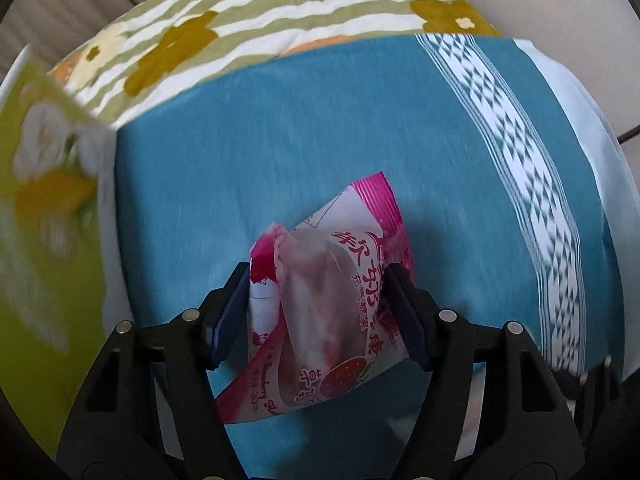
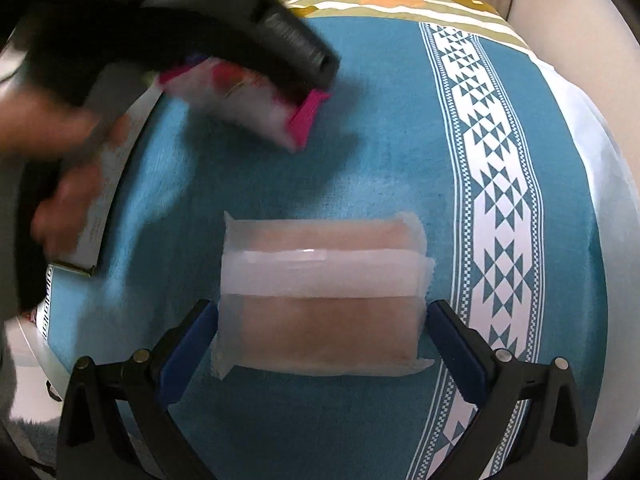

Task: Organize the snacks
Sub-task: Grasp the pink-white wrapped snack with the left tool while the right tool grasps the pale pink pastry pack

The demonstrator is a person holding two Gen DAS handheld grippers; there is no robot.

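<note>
My left gripper (image 1: 318,312) is shut on a pink and white strawberry snack packet (image 1: 328,304) and holds it above the blue cloth (image 1: 280,140). The same packet (image 2: 256,104) shows blurred in the right wrist view under the left gripper's black body (image 2: 224,20). My right gripper (image 2: 320,336) is open, its blue-padded fingers on either side of a clear-wrapped pale brown snack pack (image 2: 320,292) lying flat on the blue cloth (image 2: 360,140). The pads do not touch the pack.
A green box with a flower print (image 1: 44,200) stands at the left, blurred. A patterned white band (image 2: 496,200) runs down the cloth's right side. A striped floral cushion (image 1: 248,20) lies at the back. The person's hand (image 2: 60,160) is at the left.
</note>
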